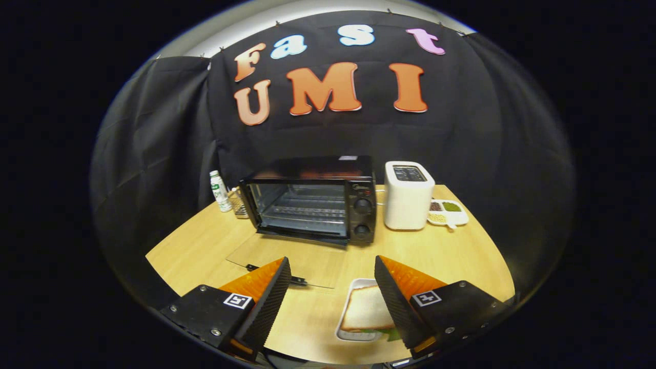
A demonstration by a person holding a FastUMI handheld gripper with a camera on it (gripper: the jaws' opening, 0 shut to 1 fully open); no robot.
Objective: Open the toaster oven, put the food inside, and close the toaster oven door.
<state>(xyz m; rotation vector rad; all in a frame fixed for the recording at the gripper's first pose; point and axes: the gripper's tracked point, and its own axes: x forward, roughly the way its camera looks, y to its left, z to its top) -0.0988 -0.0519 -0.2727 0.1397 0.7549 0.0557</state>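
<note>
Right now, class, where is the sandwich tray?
In the gripper view the sandwich tray lies on the wooden table between the open gripper fingers, nearer the right one, in front of the toaster oven with its door dropped open.

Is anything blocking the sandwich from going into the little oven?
Nothing visible. The toaster oven is open, its glass door lying flat on the table. The sandwich sits on its tray between the open hand-held gripper fingers; only bare table and the lowered door lie ahead.

Glossy black toaster oven (312,202); matt wood-grain table (451,256).
</note>
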